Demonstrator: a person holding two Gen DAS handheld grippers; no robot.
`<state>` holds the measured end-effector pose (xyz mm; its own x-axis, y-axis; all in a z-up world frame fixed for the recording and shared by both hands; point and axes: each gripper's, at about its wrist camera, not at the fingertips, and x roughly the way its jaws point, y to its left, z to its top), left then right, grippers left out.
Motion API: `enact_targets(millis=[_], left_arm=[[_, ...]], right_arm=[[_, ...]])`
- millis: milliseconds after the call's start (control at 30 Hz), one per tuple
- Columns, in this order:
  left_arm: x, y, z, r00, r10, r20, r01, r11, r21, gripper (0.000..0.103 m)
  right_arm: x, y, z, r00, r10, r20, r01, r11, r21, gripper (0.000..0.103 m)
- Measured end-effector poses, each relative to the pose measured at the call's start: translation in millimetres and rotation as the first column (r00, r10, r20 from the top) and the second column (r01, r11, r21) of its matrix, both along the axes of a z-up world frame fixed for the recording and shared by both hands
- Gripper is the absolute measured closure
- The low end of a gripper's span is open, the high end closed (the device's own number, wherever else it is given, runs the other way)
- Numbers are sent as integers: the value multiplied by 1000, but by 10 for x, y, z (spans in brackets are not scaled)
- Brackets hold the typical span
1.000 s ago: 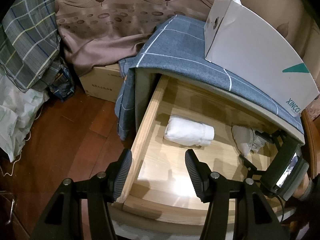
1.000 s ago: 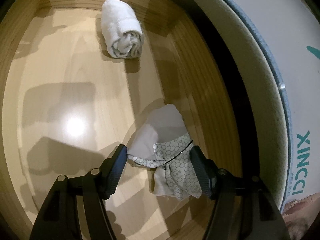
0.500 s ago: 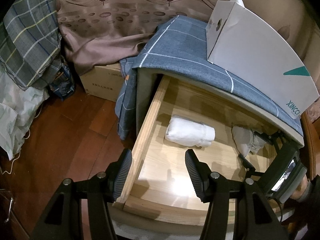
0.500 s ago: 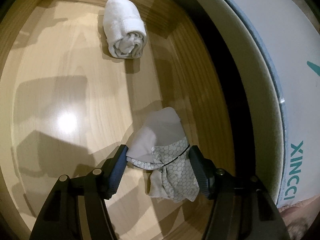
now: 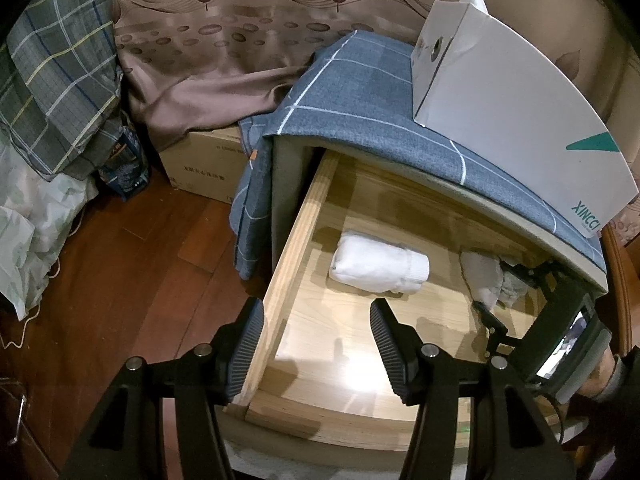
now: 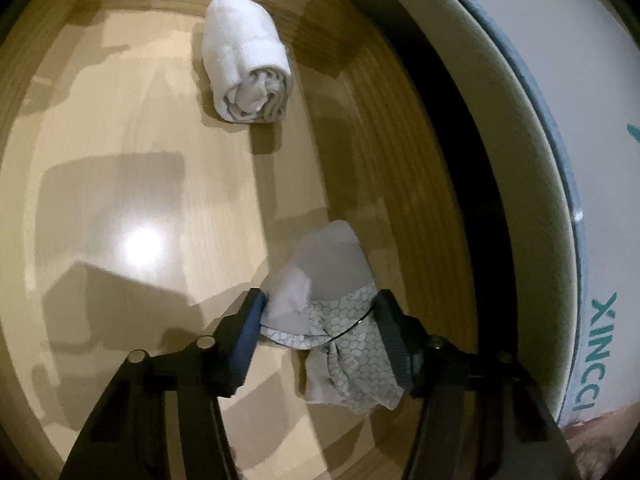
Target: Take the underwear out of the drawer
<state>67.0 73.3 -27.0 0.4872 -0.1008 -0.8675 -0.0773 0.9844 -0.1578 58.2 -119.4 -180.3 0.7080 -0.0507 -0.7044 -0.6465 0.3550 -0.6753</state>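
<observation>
Right gripper: you're closing the jaws on the patterned underwear, and the pads are pressing the bundle from both sides now.
Underwear: it's sitting between your jaws, bunched, with a loose tail hanging below the pads toward the drawer floor.
Risk, close in: you're pinching only the upper fold, so the tail could slide out as you lift.
Risk, right of the jaws: the drawer's side wall is just beside your right pad; the cloth could snag there.
Left gripper: your jaws are standing spread and empty, straddling the drawer's front corner.
Beyond the jaws: the rolled white cloth is lying well clear.
Change: your right jaws have just been narrowing; the bundle is squeezed tighter than a second ago.
</observation>
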Motion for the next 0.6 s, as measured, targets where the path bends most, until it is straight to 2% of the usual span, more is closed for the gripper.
enact_targets(millis=[100, 300, 600], left_arm=[[0, 2, -3, 1000, 3, 2, -3, 1000, -3, 46], [0, -2, -11, 1000, 3, 6, -3, 1000, -5, 46], [1, 25, -14, 1000, 10, 9, -10, 1000, -23, 46]], right_arm=[[11, 64, 1, 1000, -3, 24, 3, 1000, -6, 63], [87, 137, 34, 999, -38, 21, 38, 999, 5, 72], [171, 147, 198, 989, -113, -91, 120, 990, 69, 76]])
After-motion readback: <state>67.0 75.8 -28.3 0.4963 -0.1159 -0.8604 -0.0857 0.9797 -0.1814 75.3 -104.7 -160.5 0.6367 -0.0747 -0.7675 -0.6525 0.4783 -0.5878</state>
